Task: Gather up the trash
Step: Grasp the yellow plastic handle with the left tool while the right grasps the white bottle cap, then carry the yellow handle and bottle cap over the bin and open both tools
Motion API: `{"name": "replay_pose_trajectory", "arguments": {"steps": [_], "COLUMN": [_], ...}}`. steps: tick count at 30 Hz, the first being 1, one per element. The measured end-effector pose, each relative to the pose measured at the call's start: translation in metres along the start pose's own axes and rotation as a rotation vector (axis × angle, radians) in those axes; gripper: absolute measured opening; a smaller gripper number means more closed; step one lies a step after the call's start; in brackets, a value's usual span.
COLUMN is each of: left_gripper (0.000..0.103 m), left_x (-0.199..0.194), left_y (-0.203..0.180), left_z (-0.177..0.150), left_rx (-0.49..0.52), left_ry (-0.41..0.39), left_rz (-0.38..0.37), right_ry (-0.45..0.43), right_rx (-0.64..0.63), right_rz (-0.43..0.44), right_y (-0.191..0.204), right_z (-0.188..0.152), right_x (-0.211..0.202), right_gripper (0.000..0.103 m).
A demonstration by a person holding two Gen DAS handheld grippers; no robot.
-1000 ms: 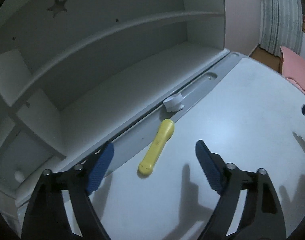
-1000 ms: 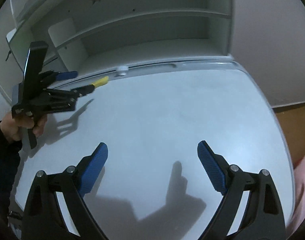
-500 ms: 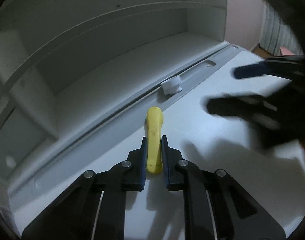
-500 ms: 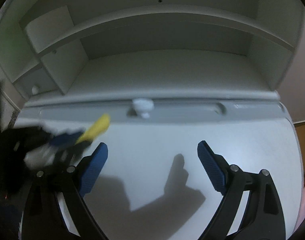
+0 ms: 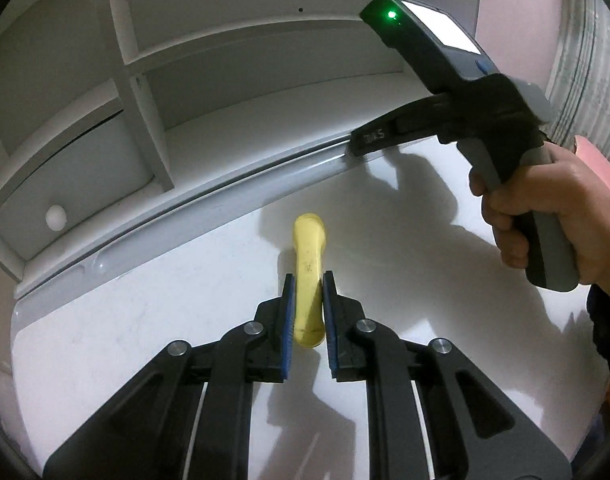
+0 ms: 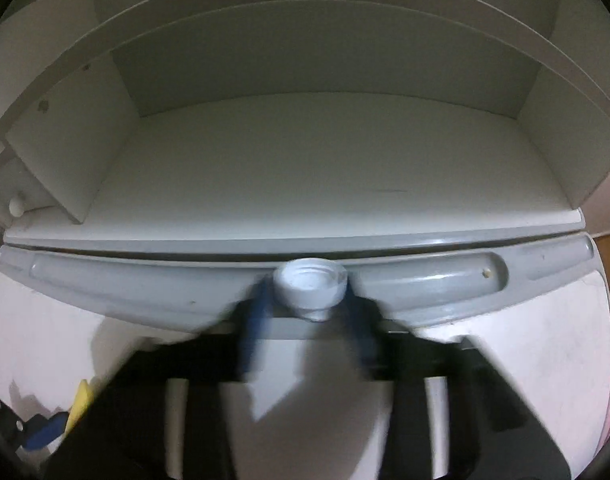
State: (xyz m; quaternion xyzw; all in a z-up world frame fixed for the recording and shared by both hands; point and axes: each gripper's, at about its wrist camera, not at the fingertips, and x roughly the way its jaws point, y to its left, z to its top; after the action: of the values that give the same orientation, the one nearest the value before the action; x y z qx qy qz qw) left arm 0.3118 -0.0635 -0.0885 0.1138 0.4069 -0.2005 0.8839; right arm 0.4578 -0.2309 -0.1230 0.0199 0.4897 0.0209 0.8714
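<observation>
Writing: pale characters on the dark jaw arm of the right gripper, seen from the left wrist, too blurred to read. A green light glows on the grey unit above it.

Left gripper: blue ribbed pads clamped on the near end of a yellow plastic piece (smooth, rounded, long and flat), whose far end points toward the desk's back edge. It lies over the white desk top, left of centre.

Right gripper: jaws closing, motion-blurred, a white cap between the blue pads; whether the pads press on it yet I cannot tell. The cap is round, threaded inside, mouth up, and sits in the grey glossy groove along the desk's rear edge, just before the shelf unit.

Room: bare desk surface to both sides of the yellow piece; the shelf's matte white bay behind the cap holds nothing. A hand grips the right gripper's grey handle.
</observation>
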Motion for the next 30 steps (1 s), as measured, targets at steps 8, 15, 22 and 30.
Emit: {"name": "replay_pose_trajectory", "arguments": {"steps": [8, 15, 22, 30], "left_gripper": [0.012, 0.012, 0.012, 0.012], "left_x": [-0.019, -0.033, -0.047, -0.058], "left_y": [-0.024, -0.120, -0.273, -0.443], "left_z": [0.006, 0.014, 0.008, -0.027], "left_rx": [0.016, 0.103, 0.247, 0.432], "left_ry": [-0.035, -0.075, -0.098, -0.087], "left_rz": [0.017, -0.094, -0.289, -0.524], "right_ry": [-0.082, -0.119, -0.158, -0.160], "right_rx": [0.045, 0.119, 0.273, 0.532], "right_rz": [0.017, -0.062, -0.207, -0.331], "right_y": [-0.048, -0.143, -0.251, -0.362], "right_z": [-0.042, -0.149, -0.280, -0.429], "right_x": [-0.074, -0.160, -0.247, -0.308], "right_gripper": [0.030, 0.030, 0.030, 0.030]}}
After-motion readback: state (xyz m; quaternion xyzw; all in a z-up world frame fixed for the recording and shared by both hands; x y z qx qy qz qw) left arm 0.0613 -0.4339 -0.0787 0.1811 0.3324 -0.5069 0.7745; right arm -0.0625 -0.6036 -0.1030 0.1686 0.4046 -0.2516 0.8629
